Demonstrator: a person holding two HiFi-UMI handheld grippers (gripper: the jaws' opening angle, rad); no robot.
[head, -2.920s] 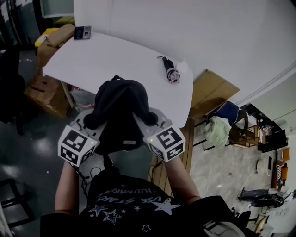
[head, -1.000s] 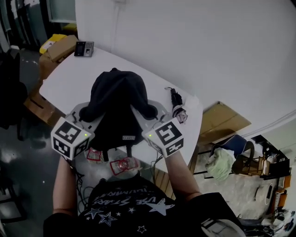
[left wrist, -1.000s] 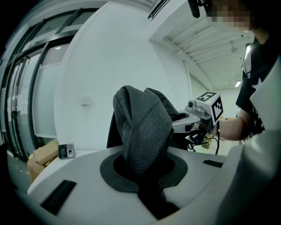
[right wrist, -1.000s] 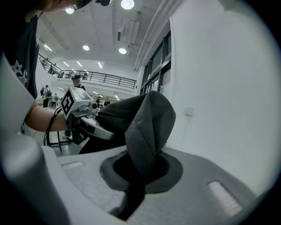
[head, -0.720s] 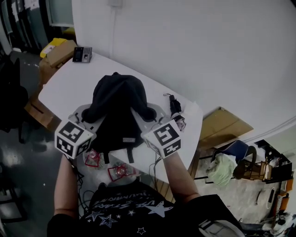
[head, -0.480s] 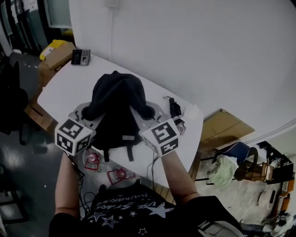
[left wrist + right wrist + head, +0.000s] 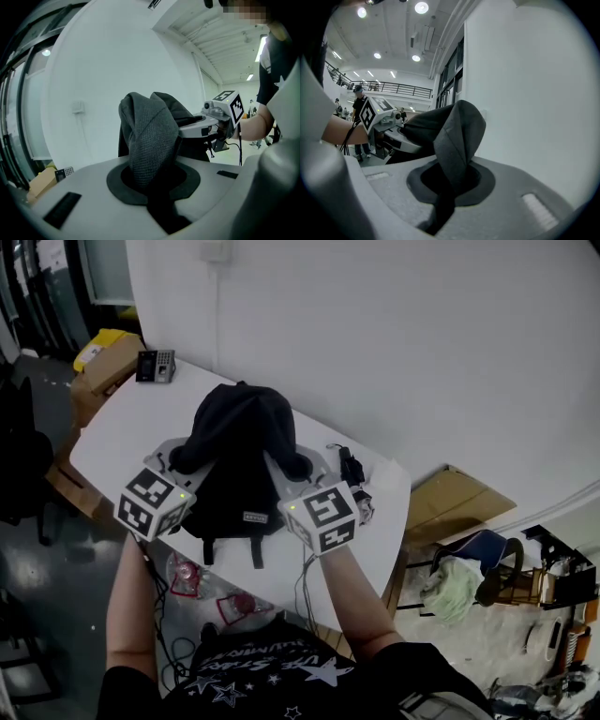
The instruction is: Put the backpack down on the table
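Observation:
The black backpack (image 7: 239,460) hangs between my two grippers above the white table (image 7: 117,427), its loose straps trailing toward the table's near edge. Whether its bottom touches the table I cannot tell. My left gripper (image 7: 176,457) is shut on a fold of the backpack's fabric at its left shoulder. My right gripper (image 7: 298,465) is shut on the fabric at the right shoulder. In the left gripper view the grey fabric (image 7: 150,136) rises out of the shut left gripper (image 7: 152,180). In the right gripper view a dark fold (image 7: 457,136) stands up from the shut right gripper (image 7: 447,183).
A folded umbrella (image 7: 350,470) lies on the table right of the backpack. A small keypad device (image 7: 155,365) sits at the far left corner beside cardboard boxes (image 7: 105,357). Red items (image 7: 187,570) and cables lie on the floor below. A chair with clothes (image 7: 459,568) stands at the right.
Both grippers have carried the backpack forward, from in front of the table's near edge to over the tabletop. Their grip on it has not changed.

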